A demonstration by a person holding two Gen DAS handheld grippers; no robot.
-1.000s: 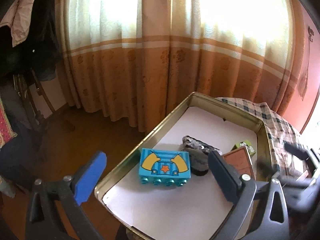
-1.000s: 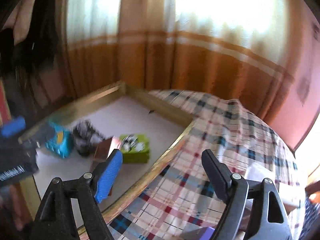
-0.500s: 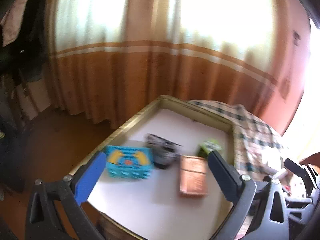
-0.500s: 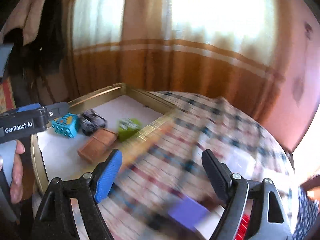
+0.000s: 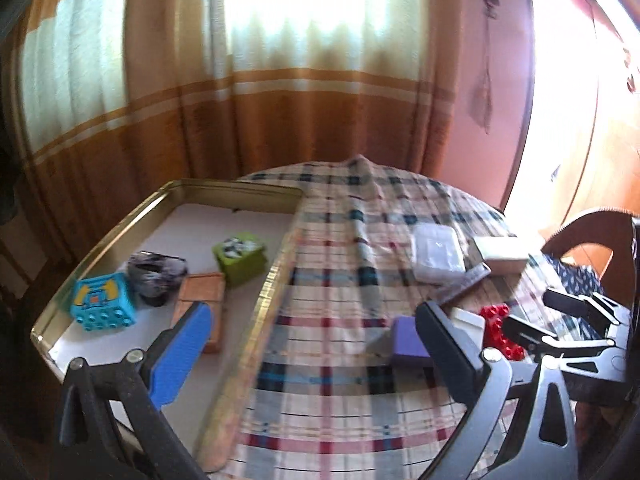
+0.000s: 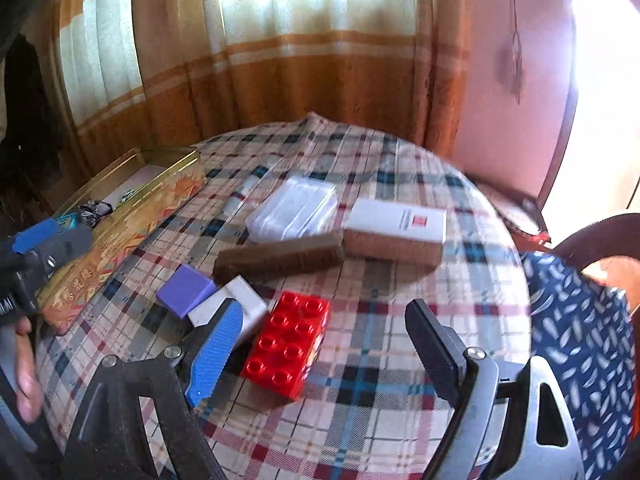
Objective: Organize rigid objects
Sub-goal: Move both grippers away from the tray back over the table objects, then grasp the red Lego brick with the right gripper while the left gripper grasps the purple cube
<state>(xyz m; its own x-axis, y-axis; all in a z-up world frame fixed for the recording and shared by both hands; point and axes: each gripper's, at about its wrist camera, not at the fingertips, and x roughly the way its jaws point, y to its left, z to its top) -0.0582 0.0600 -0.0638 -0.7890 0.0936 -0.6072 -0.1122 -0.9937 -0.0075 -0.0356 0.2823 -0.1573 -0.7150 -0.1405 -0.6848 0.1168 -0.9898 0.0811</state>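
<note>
A gold tin tray [image 5: 276, 276] lies at the table's left. It holds a blue brick [image 5: 102, 308], a dark crumpled lump [image 5: 156, 276], a brown block [image 5: 202, 300] and a green box [image 5: 240, 258]. My left gripper [image 5: 316, 344] is open and empty, over the tray's right rim. My right gripper [image 6: 324, 344] is open and empty, just above a red studded brick [image 6: 290, 350]. A white block [image 6: 230, 306] and a purple block [image 6: 186, 290] lie left of the red brick. The purple block also shows in the left wrist view [image 5: 408, 342].
On the plaid tablecloth [image 6: 380, 412] lie a brown bar [image 6: 280, 258], a clear plastic box [image 6: 294, 208] and a white-topped box [image 6: 396, 230]. A chair with a blue patterned cushion [image 6: 580, 344] stands at the right. Curtains hang behind.
Both grippers have swung to the right, from the tray toward the loose objects on the cloth. The red brick has come under my right gripper. Both stay open.
</note>
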